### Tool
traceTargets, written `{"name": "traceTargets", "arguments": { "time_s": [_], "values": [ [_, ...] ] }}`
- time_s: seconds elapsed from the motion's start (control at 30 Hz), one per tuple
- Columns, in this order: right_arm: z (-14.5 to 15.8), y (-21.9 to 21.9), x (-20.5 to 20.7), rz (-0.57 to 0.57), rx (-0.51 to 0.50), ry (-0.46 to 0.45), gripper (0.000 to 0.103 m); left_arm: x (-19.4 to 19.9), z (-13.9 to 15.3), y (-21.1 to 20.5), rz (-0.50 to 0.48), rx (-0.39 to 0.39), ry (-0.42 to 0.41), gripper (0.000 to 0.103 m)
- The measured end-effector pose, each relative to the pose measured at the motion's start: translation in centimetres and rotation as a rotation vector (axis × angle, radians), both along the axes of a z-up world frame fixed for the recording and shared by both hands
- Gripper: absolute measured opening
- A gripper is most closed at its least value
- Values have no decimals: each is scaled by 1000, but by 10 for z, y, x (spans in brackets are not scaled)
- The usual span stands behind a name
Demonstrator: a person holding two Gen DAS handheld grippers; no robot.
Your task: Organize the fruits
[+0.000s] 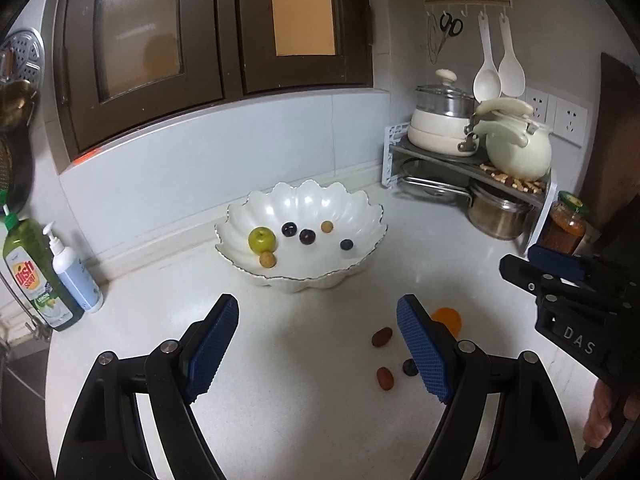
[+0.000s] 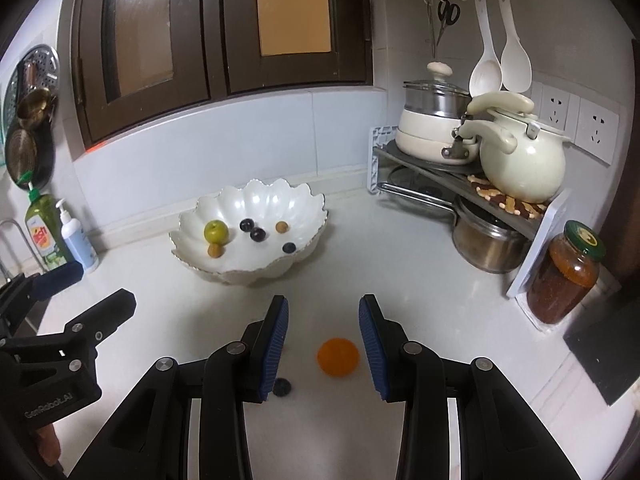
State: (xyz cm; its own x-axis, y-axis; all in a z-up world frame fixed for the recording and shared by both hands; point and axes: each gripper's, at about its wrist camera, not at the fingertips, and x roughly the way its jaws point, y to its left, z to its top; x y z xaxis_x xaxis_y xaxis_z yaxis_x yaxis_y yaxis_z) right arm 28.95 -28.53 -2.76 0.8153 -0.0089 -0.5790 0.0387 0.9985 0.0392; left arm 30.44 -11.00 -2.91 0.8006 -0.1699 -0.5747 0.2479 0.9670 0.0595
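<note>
A white scalloped bowl (image 1: 304, 190) (image 2: 256, 192) stands near the back wall. It holds a green apple (image 1: 262, 240), two dark plums (image 1: 298, 233), two tan longans and a blueberry. On the counter lie a small orange (image 1: 450, 316) (image 2: 338, 357), two red dates (image 1: 382, 337) and a blueberry (image 2: 282, 386), which a finger half hides. My left gripper (image 1: 318, 350) is open and empty over bare counter, left of the dates. My right gripper (image 2: 324, 346) is open, and the orange lies on the counter between its fingers, untouched.
Dish soap (image 1: 34, 276) and a pump bottle (image 1: 74, 272) stand at the left by the sink. A corner rack (image 2: 460, 176) with pots and a kettle (image 2: 520, 160) fills the back right. A sauce jar (image 2: 564, 276) stands in front of it.
</note>
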Motion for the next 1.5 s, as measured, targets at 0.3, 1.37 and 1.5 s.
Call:
{"name": "traceTargets", "arguments": {
  "time_s": [0.3,1.37,1.5],
  "values": [
    [-19,-4,-4,45,-8,29,38,-5,-17,-9,26,-5,50,78],
    [-93,-18,28,142,-7,162,48,6,-100,-54,109,70,179,57],
    [-100,-19,36,159,-9,177,48,12,-108,-57,120,64,201,54]
  ]
}}
